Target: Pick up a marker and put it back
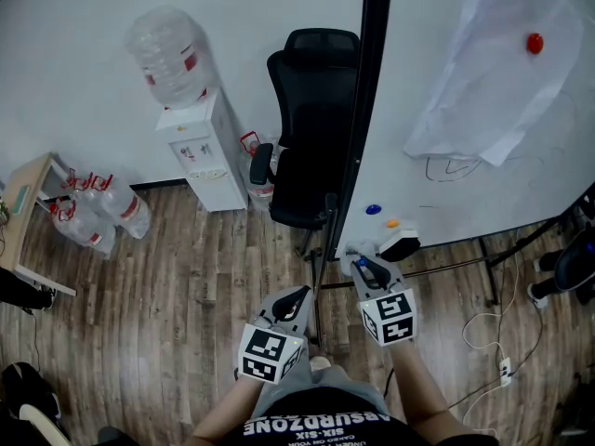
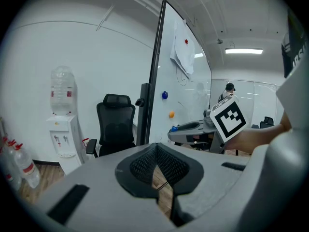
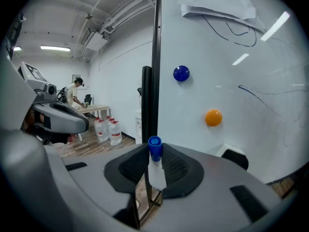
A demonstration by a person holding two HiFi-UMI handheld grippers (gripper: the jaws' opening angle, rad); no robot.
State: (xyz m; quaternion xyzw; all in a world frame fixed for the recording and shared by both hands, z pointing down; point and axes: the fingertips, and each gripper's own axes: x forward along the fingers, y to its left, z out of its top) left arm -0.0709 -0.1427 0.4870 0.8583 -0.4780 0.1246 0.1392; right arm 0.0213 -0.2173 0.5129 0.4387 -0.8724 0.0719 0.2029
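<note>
A marker with a blue cap (image 3: 155,148) and a white body stands between the pads of my right gripper (image 3: 155,159), which is shut on it. In the head view that right gripper (image 1: 365,266) is close to the whiteboard (image 1: 465,193), just left of a white eraser (image 1: 400,244), with the marker (image 1: 362,268) showing blue between its jaws. My left gripper (image 1: 294,303) hangs lower and to the left, over the floor. Its pads (image 2: 145,166) meet at the tip with nothing between them. From the left gripper view the right gripper (image 2: 189,127) shows beside the board.
The board's black frame post (image 1: 358,137) stands just left of the right gripper. Blue (image 1: 374,209), orange (image 1: 392,223) and red (image 1: 535,43) magnets and a paper sheet (image 1: 502,63) are on the board. A black office chair (image 1: 311,128), a water dispenser (image 1: 200,147) and water bottles (image 1: 93,212) stand behind.
</note>
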